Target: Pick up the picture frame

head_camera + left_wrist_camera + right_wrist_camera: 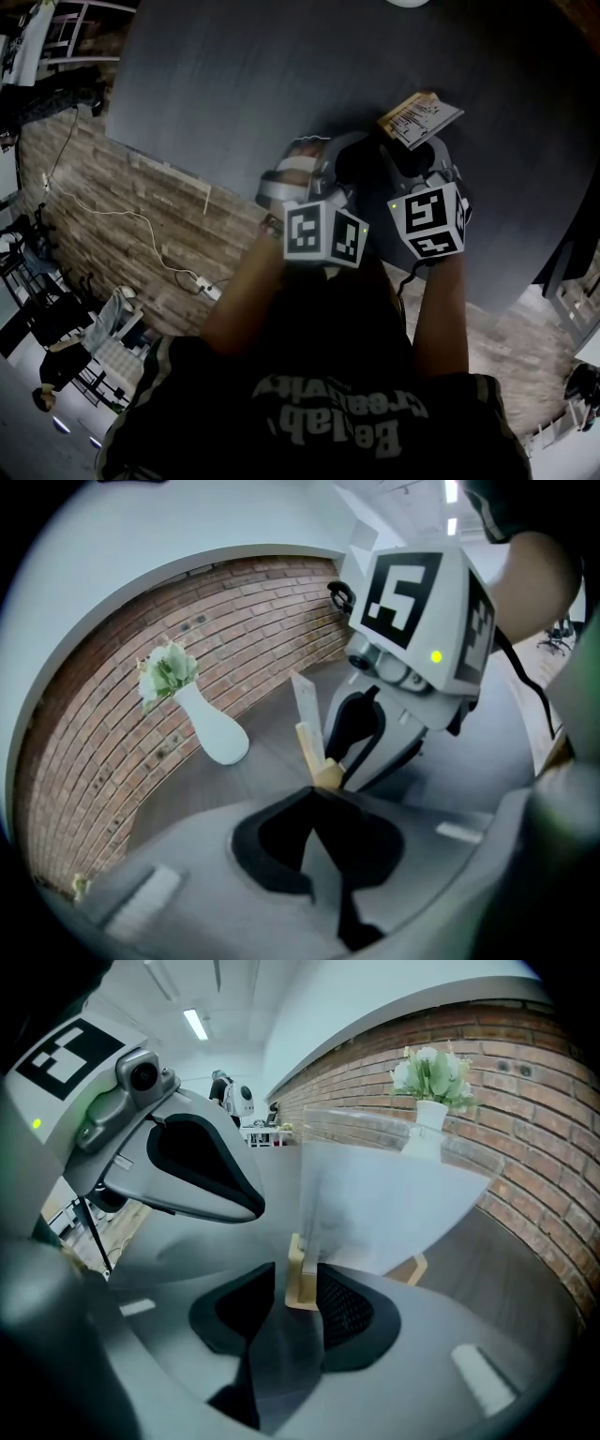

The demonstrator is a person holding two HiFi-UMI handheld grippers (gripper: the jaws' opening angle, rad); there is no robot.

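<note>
The picture frame (419,117) is a clear pane on a light wooden base, tilted over the dark table (244,84). My right gripper (412,150) reaches it from below. In the right gripper view the wooden base (302,1279) stands between that gripper's (298,1293) jaws. The right pad (347,1312) touches it and a thin gap shows at the left pad. My left gripper (352,159) sits just to the left. In its own view its (317,794) pads meet at the tip on the frame's wooden corner (326,775).
A white vase (214,728) with pale flowers stands on the table beyond the frame, in front of a brick wall (234,630). The table's near edge (197,173) runs diagonally. Below it a cable and power strip (202,281) lie on the floor.
</note>
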